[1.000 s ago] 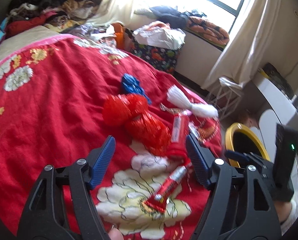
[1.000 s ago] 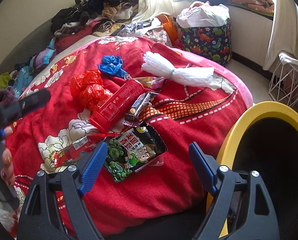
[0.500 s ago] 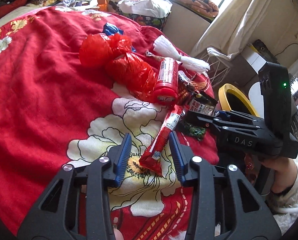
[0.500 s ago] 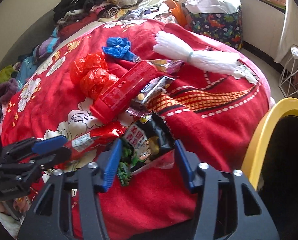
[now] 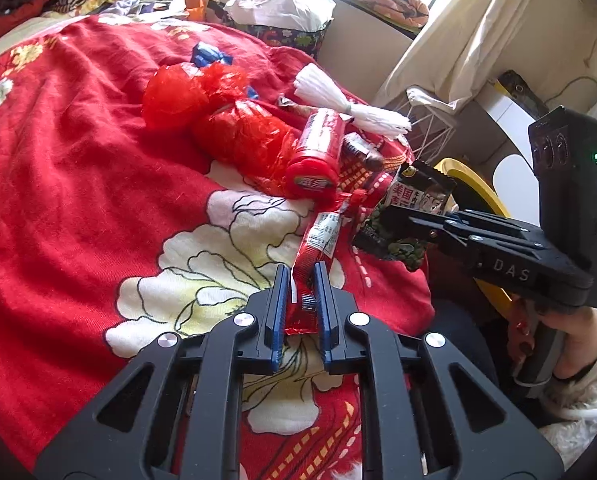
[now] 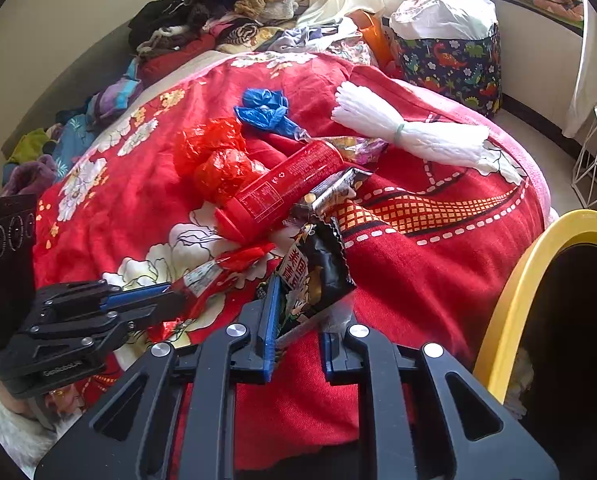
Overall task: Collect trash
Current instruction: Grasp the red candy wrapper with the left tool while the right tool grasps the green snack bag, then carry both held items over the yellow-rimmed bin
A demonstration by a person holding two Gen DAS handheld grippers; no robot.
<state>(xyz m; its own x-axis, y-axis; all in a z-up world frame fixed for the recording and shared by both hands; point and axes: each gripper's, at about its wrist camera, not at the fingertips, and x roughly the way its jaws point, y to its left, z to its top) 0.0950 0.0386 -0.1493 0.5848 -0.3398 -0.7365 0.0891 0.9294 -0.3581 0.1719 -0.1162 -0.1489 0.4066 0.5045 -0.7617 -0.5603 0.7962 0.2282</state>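
Currently left gripper point(image 5: 301, 280): fingers clamped on the near end of the red wrapper point(image 5: 316, 246), which lies on the bed point(image 5: 78, 184). Right gripper point(image 6: 296, 312): fingers closing on the black snack bag point(image 6: 318, 272), pads pressing its lower edge. Red can point(image 6: 282, 192) lies at 11 o'clock of the bag, white bundle point(image 6: 410, 132) at 1 o'clock, yellow bin point(image 6: 514, 300) at 3 o'clock

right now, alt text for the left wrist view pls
The left gripper has its jaws shut on the near end of a long red snack wrapper lying on a red floral blanket. To its right, the right gripper clamps a dark snack bag.
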